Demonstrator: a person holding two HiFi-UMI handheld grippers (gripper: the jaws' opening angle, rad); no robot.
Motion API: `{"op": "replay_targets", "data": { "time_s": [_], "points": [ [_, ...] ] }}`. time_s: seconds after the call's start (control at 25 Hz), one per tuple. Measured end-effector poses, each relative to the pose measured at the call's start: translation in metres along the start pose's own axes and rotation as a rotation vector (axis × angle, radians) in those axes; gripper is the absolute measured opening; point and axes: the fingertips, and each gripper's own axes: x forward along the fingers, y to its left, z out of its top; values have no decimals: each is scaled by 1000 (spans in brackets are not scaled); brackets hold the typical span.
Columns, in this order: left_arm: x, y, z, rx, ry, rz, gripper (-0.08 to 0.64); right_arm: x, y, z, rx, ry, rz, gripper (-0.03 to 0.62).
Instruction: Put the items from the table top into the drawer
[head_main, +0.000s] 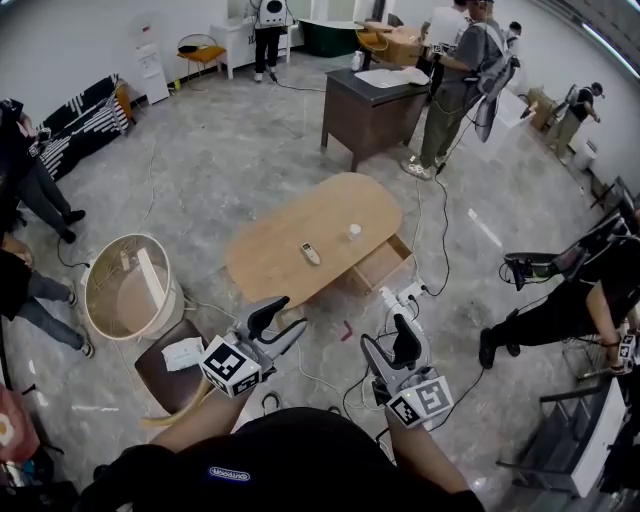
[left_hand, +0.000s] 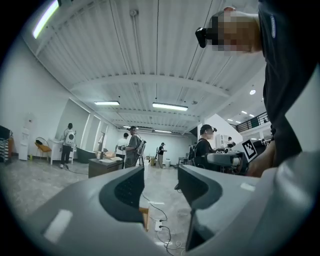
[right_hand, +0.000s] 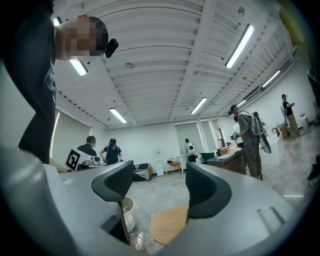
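Closest to the lens, a small blue label (head_main: 228, 472) is seen on the collar of the person's dark shirt (head_main: 290, 460); its print is too small to be read. Black-and-white square markers, without lettering, are carried on the cube of the left gripper (head_main: 285, 318) and of the right gripper (head_main: 390, 340).

Both grippers are held level above the floor. The left gripper's jaws are kept apart, and nothing is held or touched between them. The right gripper's jaws are likewise spread wide and nothing is gripped.

A white remote-shaped item (head_main: 311, 254) and a small white container (head_main: 354, 232) are left near each other on the oval wooden surface (head_main: 290, 215), well apart from both grippers. The drawer (head_main: 383, 265) is pulled open at the surface's near right side.
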Motion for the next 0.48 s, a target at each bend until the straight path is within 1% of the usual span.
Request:
{"op": "replay_targets", "data": {
  "time_s": [0.08,0.16,0.28,0.48],
  "points": [
    [-1,2,0,-2,-3,-1,245,2,1,3,-9,-9,-4,361],
    [-2,5,2,-3,-5,5,289,3,2,6,-13,-14,-9,390],
    [-6,10,1,-3,-7,12,299,5,4,5,-24,-11,-21,402],
    [-10,19,-1,-6,-7,2,307,11,8,-1,-31,8,-34,413]
  ]
}}
